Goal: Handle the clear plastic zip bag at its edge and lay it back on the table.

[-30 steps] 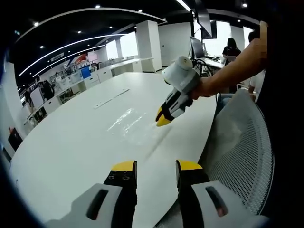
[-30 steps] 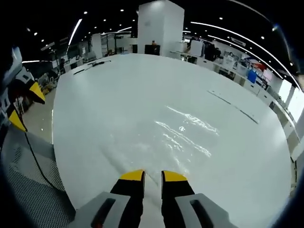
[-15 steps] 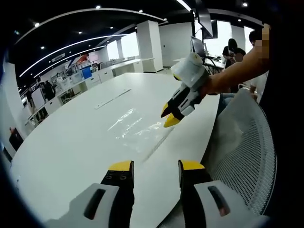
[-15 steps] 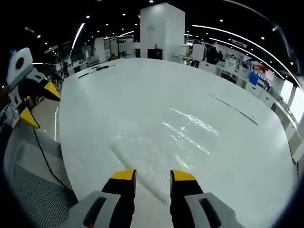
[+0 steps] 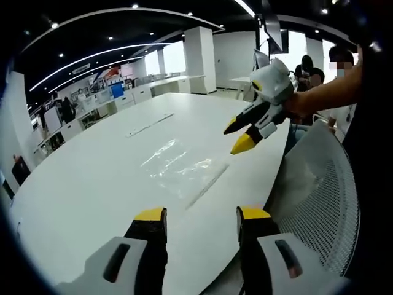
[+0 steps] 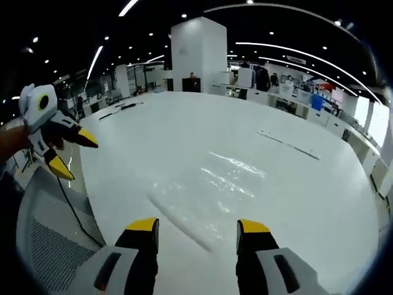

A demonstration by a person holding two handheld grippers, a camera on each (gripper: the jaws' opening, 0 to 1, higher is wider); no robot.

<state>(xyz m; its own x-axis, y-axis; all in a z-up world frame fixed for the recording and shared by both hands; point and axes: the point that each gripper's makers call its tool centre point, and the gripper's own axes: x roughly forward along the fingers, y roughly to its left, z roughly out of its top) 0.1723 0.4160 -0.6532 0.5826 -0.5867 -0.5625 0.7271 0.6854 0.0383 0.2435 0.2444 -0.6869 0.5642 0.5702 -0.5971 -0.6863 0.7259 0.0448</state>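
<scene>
**Zip bag flat on the table, both claws apart**

The clear zip bag (image 5: 181, 169) lies flat on the white table (image 5: 92, 184), touching neither claw. Your left claw (image 5: 195, 215) is held apart near the table's edge. Your right claw (image 5: 241, 136) hangs above the table just beside the bag, jaws spread, beside a mesh chair (image 5: 319, 190).

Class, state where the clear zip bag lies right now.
The clear zip bag lies flat on the white table, near its chair-side edge, ahead of both open grippers.

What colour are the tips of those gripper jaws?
Yellow, on black jaws. The left gripper shows it best in the left gripper view.
</scene>
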